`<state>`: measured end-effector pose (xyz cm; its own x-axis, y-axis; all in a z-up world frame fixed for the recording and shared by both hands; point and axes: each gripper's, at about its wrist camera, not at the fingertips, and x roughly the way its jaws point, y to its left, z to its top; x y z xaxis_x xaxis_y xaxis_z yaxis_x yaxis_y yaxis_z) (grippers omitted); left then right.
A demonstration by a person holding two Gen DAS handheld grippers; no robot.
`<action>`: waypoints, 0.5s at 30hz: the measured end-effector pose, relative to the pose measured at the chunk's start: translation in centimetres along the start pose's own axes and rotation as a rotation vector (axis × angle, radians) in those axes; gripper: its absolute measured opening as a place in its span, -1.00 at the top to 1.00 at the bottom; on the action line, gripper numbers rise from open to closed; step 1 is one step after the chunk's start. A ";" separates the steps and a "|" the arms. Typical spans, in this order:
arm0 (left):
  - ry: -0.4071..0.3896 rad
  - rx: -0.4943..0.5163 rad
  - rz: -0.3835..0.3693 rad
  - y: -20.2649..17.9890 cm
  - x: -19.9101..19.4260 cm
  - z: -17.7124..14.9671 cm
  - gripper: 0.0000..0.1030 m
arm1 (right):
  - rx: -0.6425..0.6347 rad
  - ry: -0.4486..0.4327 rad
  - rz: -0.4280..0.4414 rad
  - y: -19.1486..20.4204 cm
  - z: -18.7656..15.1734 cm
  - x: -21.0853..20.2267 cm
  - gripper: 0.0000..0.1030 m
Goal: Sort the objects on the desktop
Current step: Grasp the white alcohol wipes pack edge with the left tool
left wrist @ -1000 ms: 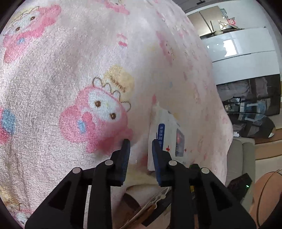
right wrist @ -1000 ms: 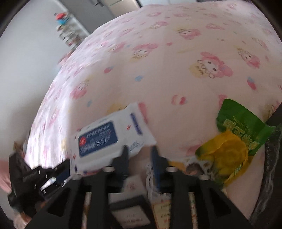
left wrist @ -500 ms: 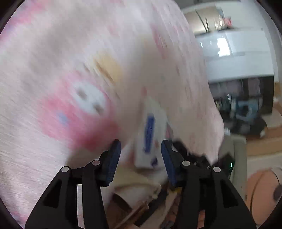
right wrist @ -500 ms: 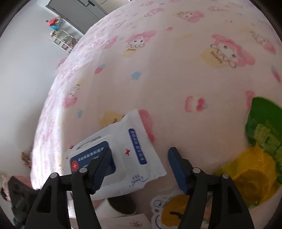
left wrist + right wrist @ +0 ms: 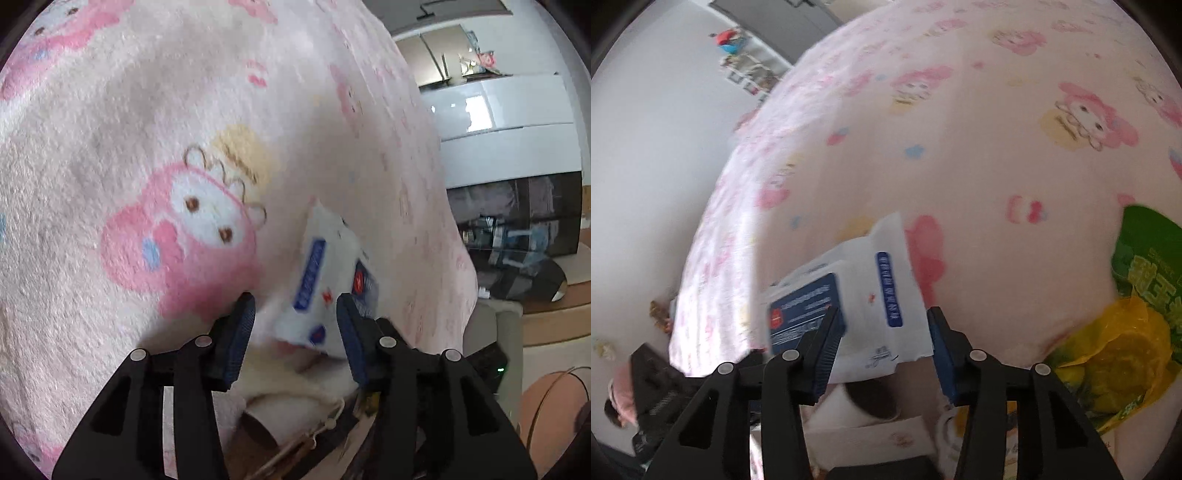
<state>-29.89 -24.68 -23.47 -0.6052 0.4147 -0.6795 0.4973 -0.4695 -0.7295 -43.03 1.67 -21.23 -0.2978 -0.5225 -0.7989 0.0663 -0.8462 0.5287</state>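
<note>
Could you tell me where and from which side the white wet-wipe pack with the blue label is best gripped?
I would take the wet-wipe pack across its short width, near the crimped end facing the right gripper, coming in low along the pink blanket. It lies flat and soft, and the open fingers already straddle that end, so a sideways pinch looks safest.

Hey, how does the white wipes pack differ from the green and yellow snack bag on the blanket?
The wipes pack is white with blue labels; the snack bag is green and yellow. The wipes pack sits framed between the right gripper's open fingers; the snack bag lies off to the right, outside them. Both are soft packets on the pink cartoon blanket.
</note>
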 end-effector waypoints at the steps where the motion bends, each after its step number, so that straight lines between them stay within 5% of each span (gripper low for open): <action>1: -0.005 0.004 -0.003 0.0 0.4 0.2 0.16 | 0.013 0.001 0.009 -0.2 0.0 0.5 -0.04; 6: 0.004 0.084 0.024 -1.1 2.3 -0.3 0.23 | -0.029 -0.013 -0.006 0.9 -0.1 1.6 -0.17; 9: -0.008 0.105 0.011 -1.4 1.8 -0.2 0.26 | -0.076 0.003 0.030 1.9 -0.2 1.5 0.09; 15: -0.025 0.194 0.013 -3.7 0.6 -1.2 0.30 | -0.137 -0.038 0.016 3.0 -0.5 -1.0 0.30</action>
<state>-31.33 -21.82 -21.29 -0.6162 0.3894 -0.6846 0.3776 -0.6168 -0.6907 -42.05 -0.43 -19.02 -0.3317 -0.5340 -0.7778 0.1999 -0.8455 0.4952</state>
